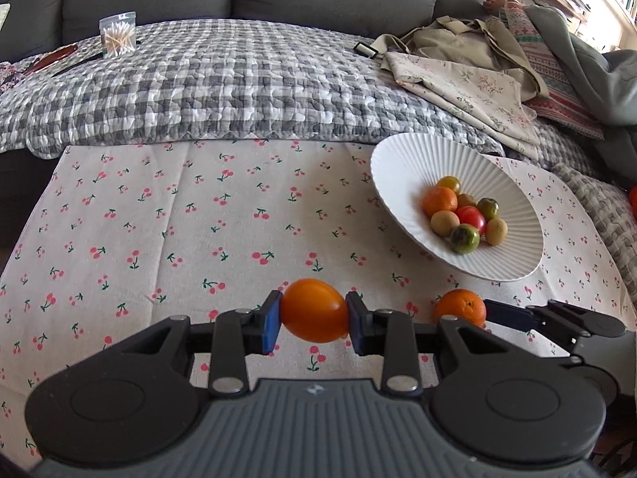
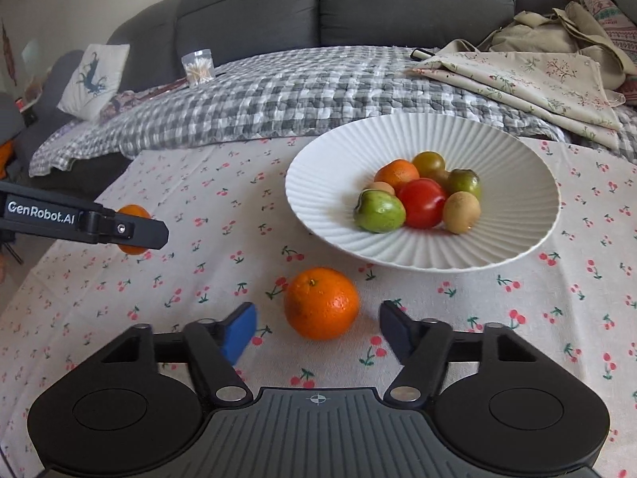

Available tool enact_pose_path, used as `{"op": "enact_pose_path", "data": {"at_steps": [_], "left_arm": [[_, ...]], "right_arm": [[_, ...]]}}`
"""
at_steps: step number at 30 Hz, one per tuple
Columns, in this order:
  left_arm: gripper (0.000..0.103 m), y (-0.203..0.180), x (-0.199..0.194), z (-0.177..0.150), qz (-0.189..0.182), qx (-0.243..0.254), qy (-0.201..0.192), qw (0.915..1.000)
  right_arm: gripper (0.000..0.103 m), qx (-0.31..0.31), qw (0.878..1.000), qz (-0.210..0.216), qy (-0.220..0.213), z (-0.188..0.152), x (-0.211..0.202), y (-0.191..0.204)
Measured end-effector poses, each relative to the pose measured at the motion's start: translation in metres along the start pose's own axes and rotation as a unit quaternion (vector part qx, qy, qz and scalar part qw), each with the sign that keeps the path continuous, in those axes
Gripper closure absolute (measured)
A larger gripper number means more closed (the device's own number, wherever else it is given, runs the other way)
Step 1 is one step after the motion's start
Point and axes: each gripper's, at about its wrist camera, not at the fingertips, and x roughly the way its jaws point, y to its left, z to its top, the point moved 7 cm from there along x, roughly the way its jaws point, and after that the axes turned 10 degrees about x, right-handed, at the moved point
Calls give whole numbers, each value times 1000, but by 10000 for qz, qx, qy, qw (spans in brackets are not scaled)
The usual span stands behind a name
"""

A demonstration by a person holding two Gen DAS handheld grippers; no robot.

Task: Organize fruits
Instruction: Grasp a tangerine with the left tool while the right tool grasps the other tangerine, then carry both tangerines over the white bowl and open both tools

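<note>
With the left gripper (image 1: 314,312) already pinching an orange tomato (image 1: 313,310), we should centre the right gripper's (image 2: 318,328) spread jaws around the orange (image 2: 321,302) on the table (image 2: 517,338) before the white ribbed bowl (image 2: 497,151), then squeeze gently.

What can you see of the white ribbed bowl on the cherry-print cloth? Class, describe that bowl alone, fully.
The white ribbed bowl is wide and shallow, with fine radial ridges running from its centre to a gently scalloped rim; it looks like matte ceramic. It sits upright on the cherry-print cloth, near the checked quilt. Piled at its centre are an orange, a red tomato, greenish tomatoes, and small tan-brown fruits. No gripper touches it; a loose orange lies on the cloth just in front of it.
</note>
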Motion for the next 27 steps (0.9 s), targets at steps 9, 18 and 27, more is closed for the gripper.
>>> {"op": "enact_pose_path", "data": {"at_steps": [9,18,27], "left_arm": [[71,-3,4,1,49,65,13,10000],[71,0,4,3,100,-5,-16,9999],[71,0,3,5,134,-38,-86,9999]], "right_arm": [[64,-244,9997,6,17,3,-4,8],[64,-148,9997,139,166,11,-25,15],[64,188,9987,479,31,23,-55,17]]}}
